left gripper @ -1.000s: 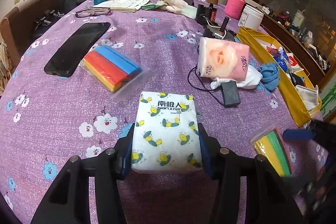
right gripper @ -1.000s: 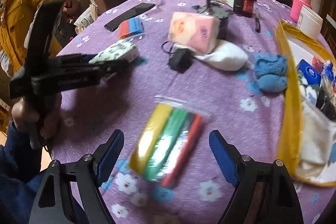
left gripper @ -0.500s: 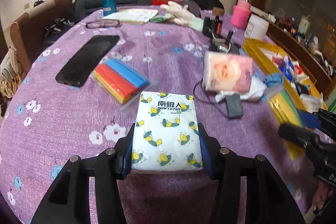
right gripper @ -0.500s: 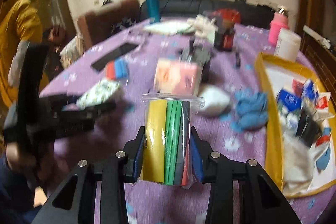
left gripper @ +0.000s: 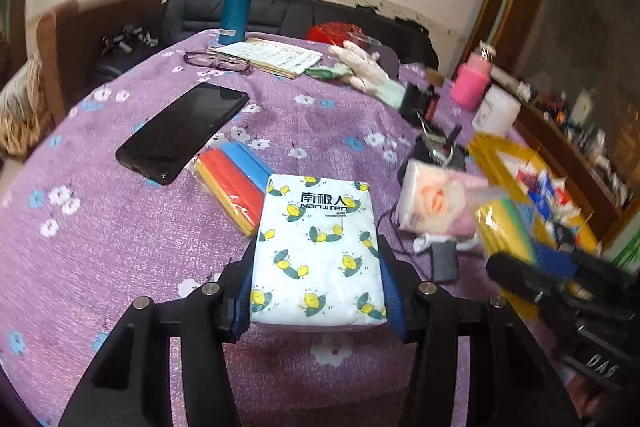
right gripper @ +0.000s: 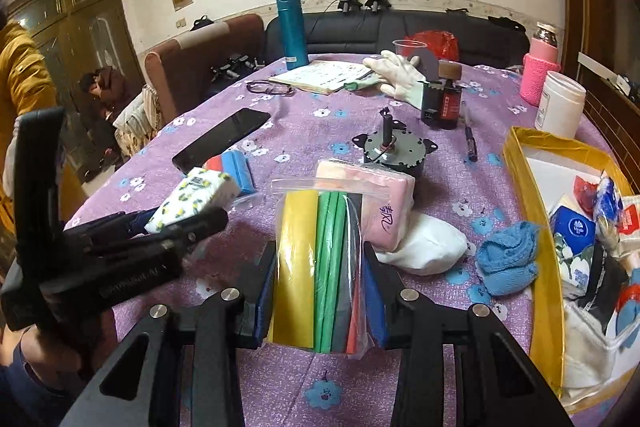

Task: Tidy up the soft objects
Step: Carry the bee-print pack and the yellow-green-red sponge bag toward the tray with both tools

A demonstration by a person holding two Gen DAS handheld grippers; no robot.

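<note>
Left gripper (left gripper: 316,283) clamped a lemon-print tissue pack (left gripper: 316,247), held above the purple-clothed desk (left gripper: 120,227). A bag of red, blue and yellow strips (left gripper: 232,183) lay on the desk just beside a black phone (left gripper: 184,131). Right gripper (right gripper: 320,291) had closed onto a zip bag of coloured sheets (right gripper: 320,263), pads pressing both sides, bag lifted upright. Pink tissue pack (right gripper: 384,203) sat behind it. Yellow box (right gripper: 548,267) at far right held assorted packets.

Phone (left gripper: 182,131) left of tissue pack (left gripper: 316,251), seemingly apart
</note>
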